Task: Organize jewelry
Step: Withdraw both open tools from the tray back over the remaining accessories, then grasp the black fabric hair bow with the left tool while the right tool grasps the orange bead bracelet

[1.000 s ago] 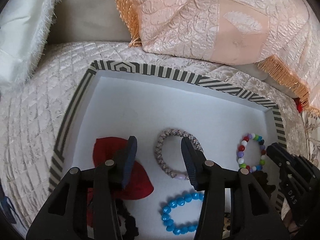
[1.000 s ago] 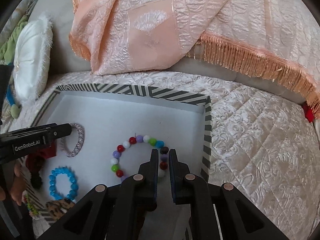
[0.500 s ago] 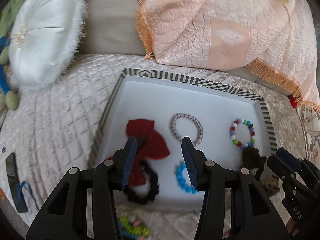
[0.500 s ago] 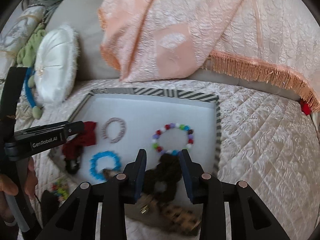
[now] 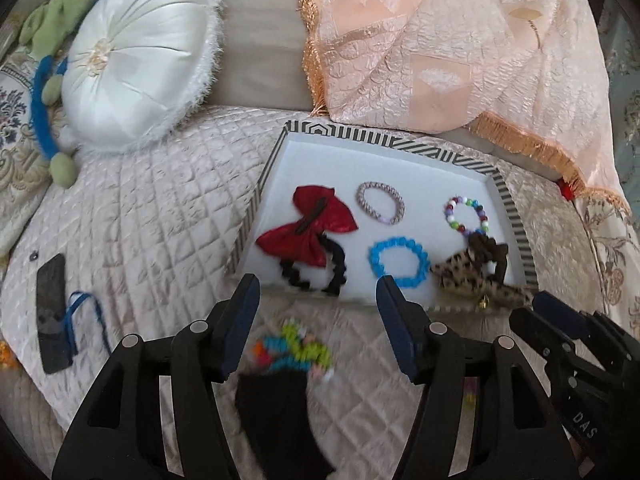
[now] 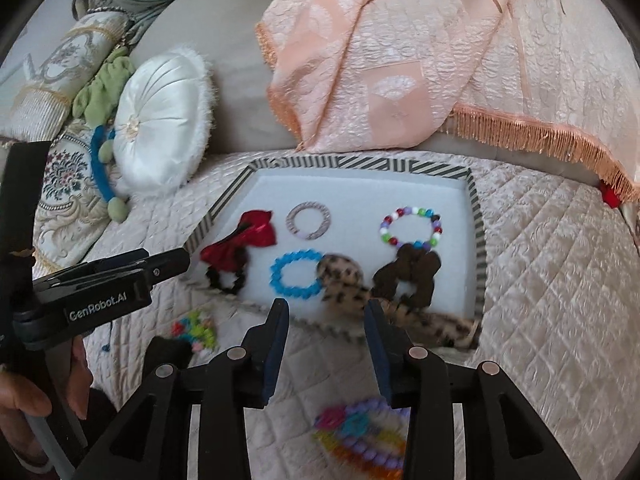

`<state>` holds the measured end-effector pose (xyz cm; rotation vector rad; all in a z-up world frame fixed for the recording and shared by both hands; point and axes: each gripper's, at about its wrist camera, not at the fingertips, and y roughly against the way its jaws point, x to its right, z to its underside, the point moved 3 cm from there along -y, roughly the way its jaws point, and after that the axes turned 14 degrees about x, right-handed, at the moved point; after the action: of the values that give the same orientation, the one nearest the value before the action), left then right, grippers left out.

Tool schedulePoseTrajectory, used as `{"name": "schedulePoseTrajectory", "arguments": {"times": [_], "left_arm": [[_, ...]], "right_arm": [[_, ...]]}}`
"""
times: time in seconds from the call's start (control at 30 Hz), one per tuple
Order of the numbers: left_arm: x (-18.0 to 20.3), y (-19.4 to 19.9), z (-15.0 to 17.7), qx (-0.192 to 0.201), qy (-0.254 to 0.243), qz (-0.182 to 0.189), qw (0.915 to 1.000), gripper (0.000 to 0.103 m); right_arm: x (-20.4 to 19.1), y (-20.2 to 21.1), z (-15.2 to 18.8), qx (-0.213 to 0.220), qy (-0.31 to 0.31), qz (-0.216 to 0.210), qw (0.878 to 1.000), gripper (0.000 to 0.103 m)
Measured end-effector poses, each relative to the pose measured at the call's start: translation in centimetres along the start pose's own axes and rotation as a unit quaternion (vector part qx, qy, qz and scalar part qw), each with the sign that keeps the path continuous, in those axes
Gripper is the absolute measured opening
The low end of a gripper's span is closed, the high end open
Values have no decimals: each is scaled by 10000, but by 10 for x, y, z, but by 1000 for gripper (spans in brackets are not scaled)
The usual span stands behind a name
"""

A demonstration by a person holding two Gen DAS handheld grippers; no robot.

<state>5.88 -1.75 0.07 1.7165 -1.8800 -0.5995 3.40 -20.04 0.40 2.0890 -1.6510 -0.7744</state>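
A striped-rim tray [image 5: 400, 145] [image 6: 360, 163] on the quilted bed holds a red bow [image 5: 310, 227], a black scrunchie [image 5: 334, 268], a grey braided band [image 5: 380, 202], a blue bead bracelet [image 5: 398, 258], a multicolour bead bracelet [image 5: 466, 216], a brown scrunchie [image 6: 412, 274] and a leopard-print bow [image 6: 344, 280] lying over the near rim. My left gripper [image 5: 316, 322] is open and empty above a colourful bead pile [image 5: 296, 350] in front of the tray. My right gripper [image 6: 326, 346] is open and empty above a pastel bracelet pile [image 6: 360, 434].
A white round cushion [image 5: 140, 52] and a peach fringed cloth [image 5: 440, 40] lie behind the tray. A black phone [image 5: 50, 312] with a blue cord lies on the quilt at the left. A black object [image 5: 272, 412] sits under the left gripper.
Both grippers pulled back out of the tray towards me. The right gripper opened and left the brown scrunchie in the tray. Loose bead piles in front of the tray came into view.
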Motion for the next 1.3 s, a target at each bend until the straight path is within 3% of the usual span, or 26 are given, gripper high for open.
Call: {"name": "schedulePoseTrajectory", "arguments": {"times": [0.4,0.6,0.73,1.03,1.3], "left_arm": [[-20,48,32,75,-7,-9,10000,61],[-50,58,42,-216,553,223,9980,63],[-70,59,51,-374,926,279,9946,64],[-69,40,82,-830,1058,386,9902,64],[-60,21,96,-1064,1132,365,9872,64]], "right_arm": [[-16,46,16,105,130,-52,9998,45],[-11,65,27,110,246,17,9996,50],[2,71,37,22,209,83,9997,51],[46,62,81,-470,189,449,9977,52],[57,51,84,-442,137,345,9983,51]]}}
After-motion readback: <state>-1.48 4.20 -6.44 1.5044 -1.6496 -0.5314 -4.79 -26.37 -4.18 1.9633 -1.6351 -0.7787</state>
